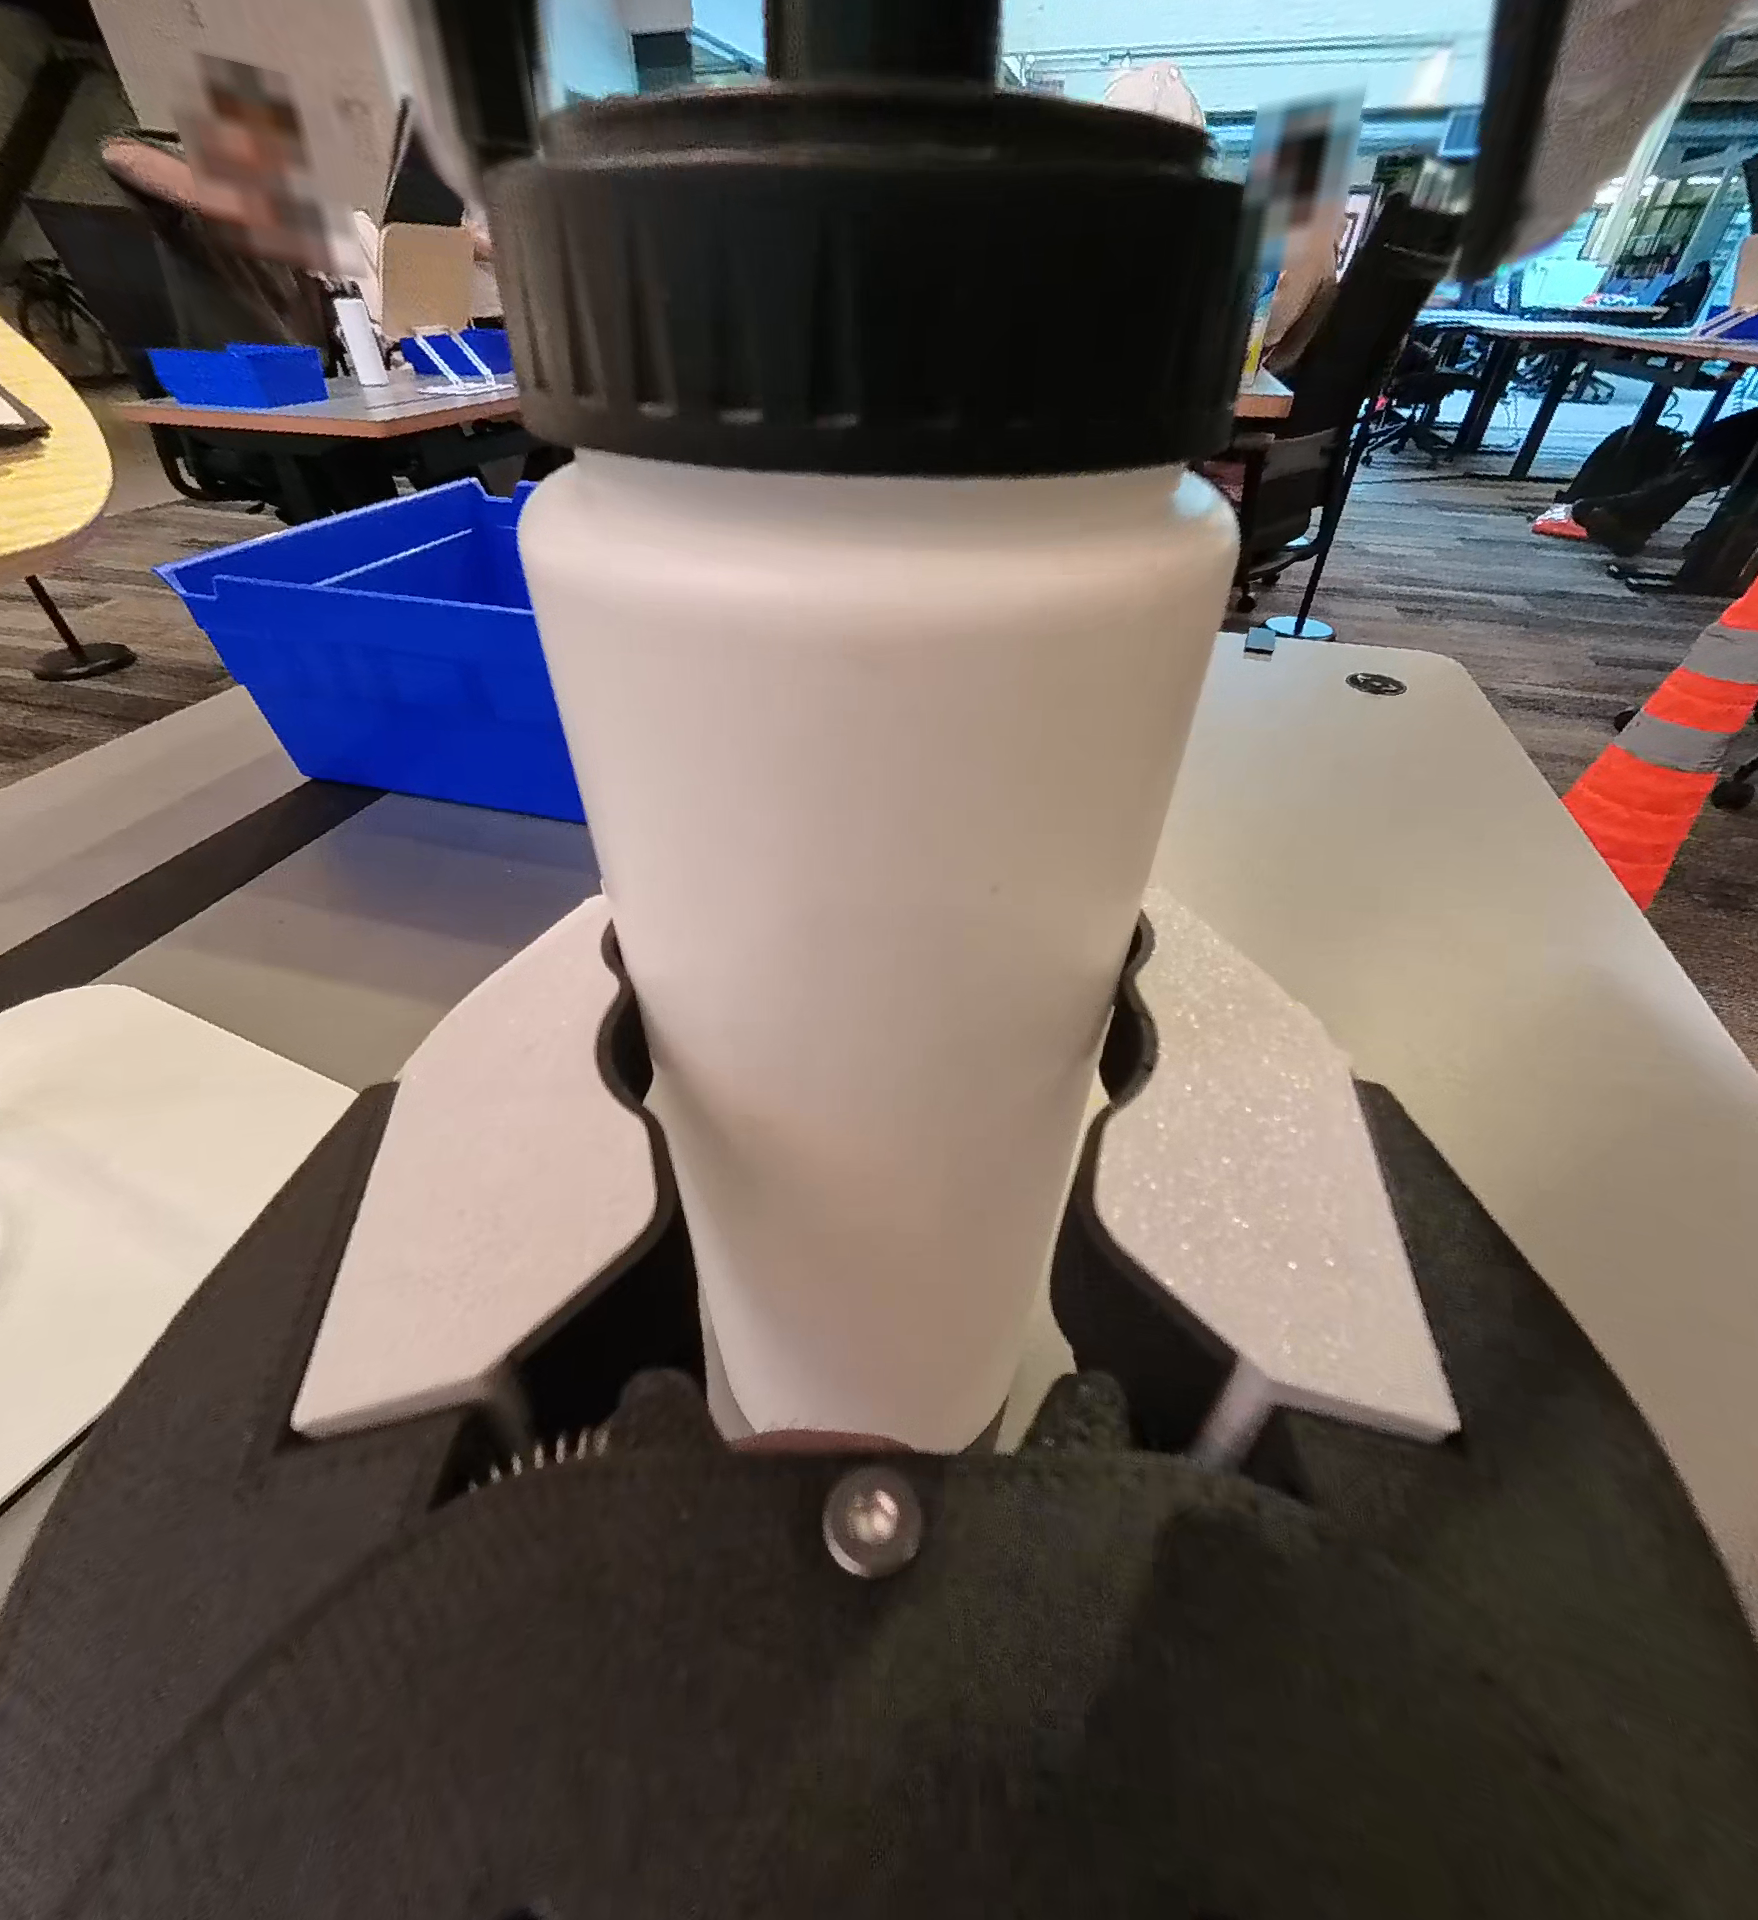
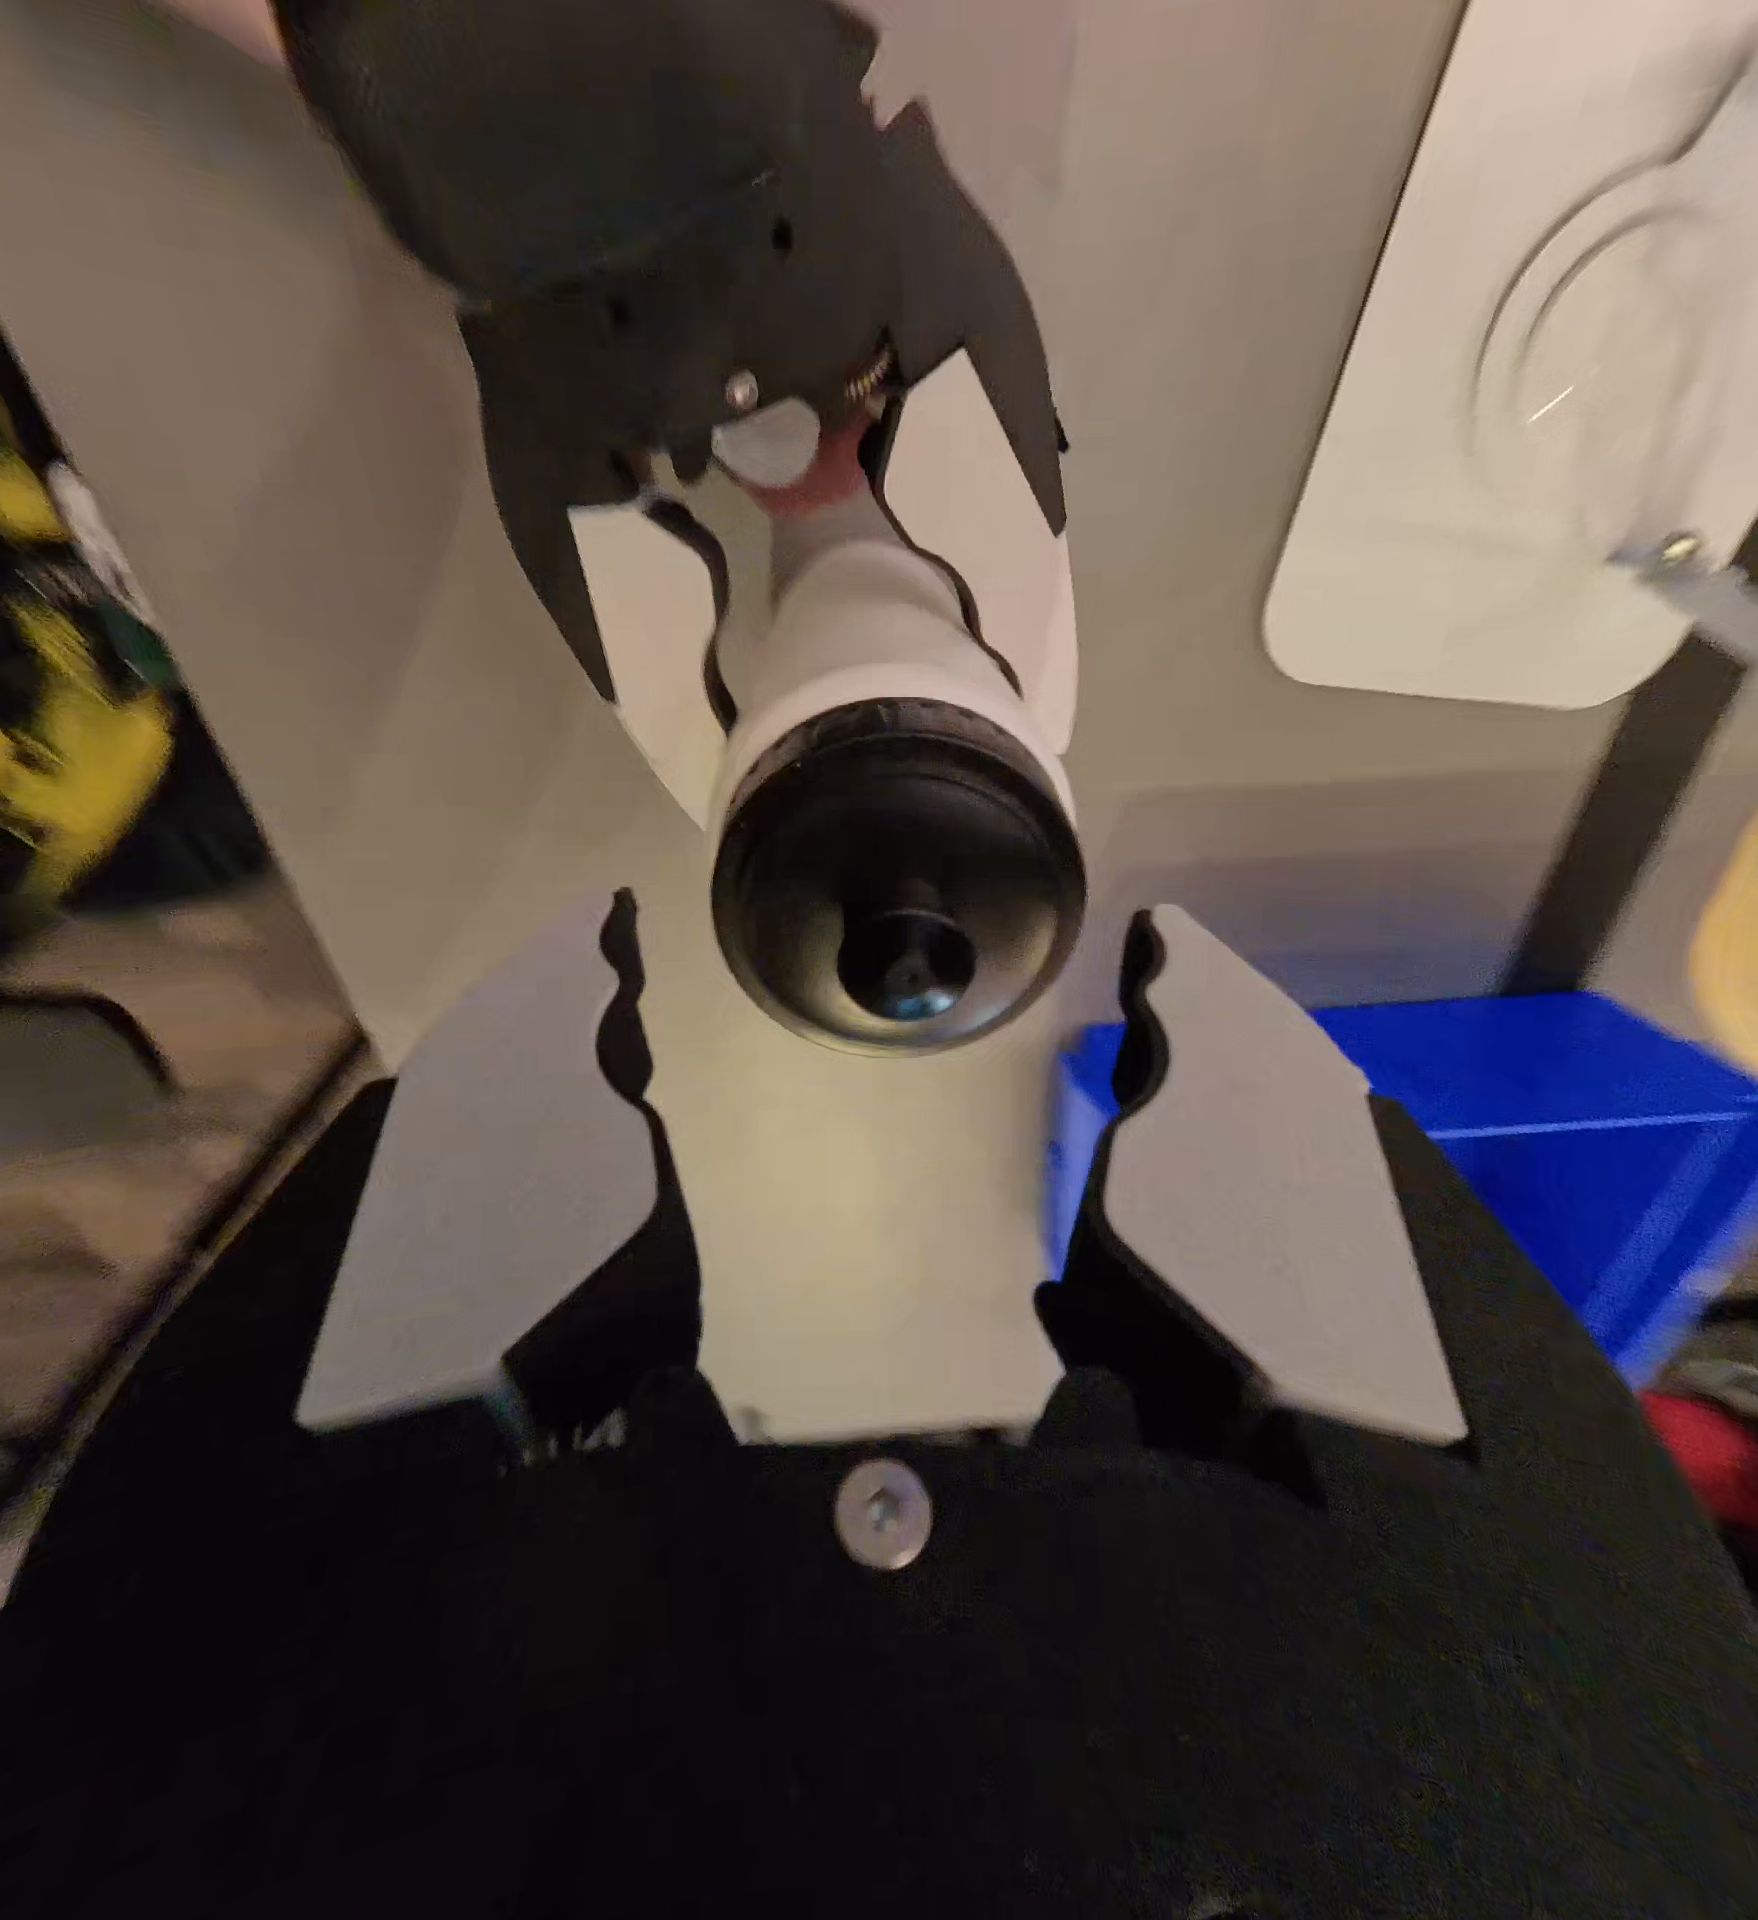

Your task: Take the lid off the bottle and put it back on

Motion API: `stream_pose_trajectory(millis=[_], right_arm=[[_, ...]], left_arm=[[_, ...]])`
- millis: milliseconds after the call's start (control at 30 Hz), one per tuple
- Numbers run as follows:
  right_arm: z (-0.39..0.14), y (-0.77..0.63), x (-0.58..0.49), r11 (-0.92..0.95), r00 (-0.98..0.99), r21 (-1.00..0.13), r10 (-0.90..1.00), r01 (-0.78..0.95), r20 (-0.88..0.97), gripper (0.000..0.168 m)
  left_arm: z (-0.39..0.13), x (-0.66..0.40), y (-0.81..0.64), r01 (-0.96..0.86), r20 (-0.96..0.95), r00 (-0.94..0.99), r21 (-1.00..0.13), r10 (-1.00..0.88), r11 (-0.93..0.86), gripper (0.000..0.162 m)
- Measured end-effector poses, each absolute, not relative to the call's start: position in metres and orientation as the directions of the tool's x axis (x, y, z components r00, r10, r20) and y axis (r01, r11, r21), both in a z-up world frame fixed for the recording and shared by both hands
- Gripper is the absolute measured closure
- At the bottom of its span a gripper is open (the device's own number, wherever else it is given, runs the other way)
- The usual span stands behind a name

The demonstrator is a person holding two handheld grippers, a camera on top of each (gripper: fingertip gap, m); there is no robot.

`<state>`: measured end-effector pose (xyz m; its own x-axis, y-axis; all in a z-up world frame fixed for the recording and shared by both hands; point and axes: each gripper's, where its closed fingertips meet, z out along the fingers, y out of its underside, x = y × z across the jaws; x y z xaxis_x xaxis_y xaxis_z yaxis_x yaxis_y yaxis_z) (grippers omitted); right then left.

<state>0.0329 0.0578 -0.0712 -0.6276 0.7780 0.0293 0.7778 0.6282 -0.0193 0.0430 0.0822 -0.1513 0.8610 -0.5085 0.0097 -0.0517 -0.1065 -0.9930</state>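
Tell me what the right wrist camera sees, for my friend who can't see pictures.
The right gripper hangs open just above the black lid of a white bottle, looking straight down at it. The left gripper holds the bottle lower down by its sides. A blue bin sits beside them on the pale table.

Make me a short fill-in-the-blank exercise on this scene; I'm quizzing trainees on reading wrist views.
1. The left hand-held gripper is shut on the white ____.
2. The lid on the bottle is coloured ____.
3. The right hand-held gripper is ____, its fingers on either side of the lid without touching it.
4. The bin behind the bottle in the left wrist view is ____.

Missing words: bottle; black; open; blue
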Motion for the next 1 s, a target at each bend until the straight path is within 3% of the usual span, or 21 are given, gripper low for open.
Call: stream_pose_trajectory(millis=[167,300,500,633,767,833,933,1000], right_arm=[[-0.075,0.059,0.034,0.408,-0.421,-0.161,0.905,0.899,-0.06,0.098],[-0.076,0.059,0.031,0.422,-0.441,-0.187,0.895,0.887,-0.071,0.099],[-0.077,0.063,0.034,0.682,-0.682,-0.015,0.731,0.731,0.007,0.099],[-0.077,0.068,0.034,0.884,-0.908,0.209,0.415,0.418,0.06,0.098],[-0.075,0.071,0.033,0.874,-0.939,0.346,0.337,0.341,0.072,0.099],[-0.074,0.072,0.031,0.849,-0.903,0.31,0.416,0.427,0.104,0.096],[-0.068,0.062,0.028,0.756,-0.763,0.107,0.642,0.646,0.074,0.074],[-0.065,0.063,0.026,0.608,-0.607,-0.021,0.794,0.794,0.032,0.087]], left_arm=[[-0.151,0.045,0.082,-0.06,0.002,0.861,-0.993,-0.509,-0.106,0.076],[-0.151,0.044,0.082,-0.054,0.009,0.861,-0.993,-0.508,-0.107,0.076],[-0.151,0.044,0.082,-0.052,0.009,0.861,-0.993,-0.509,-0.106,0.076],[-0.151,0.044,0.082,-0.055,0.006,0.86,-0.993,-0.51,-0.105,0.076],[-0.151,0.044,0.082,-0.053,0.009,0.859,-0.993,-0.511,-0.107,0.076],[-0.151,0.043,0.082,-0.048,0.014,0.859,-0.993,-0.512,-0.107,0.076],[-0.151,0.045,0.082,-0.061,0.001,0.858,-0.993,-0.513,-0.104,0.076],[-0.151,0.046,0.082,-0.06,0.002,0.858,-0.993,-0.514,-0.104,0.076]])
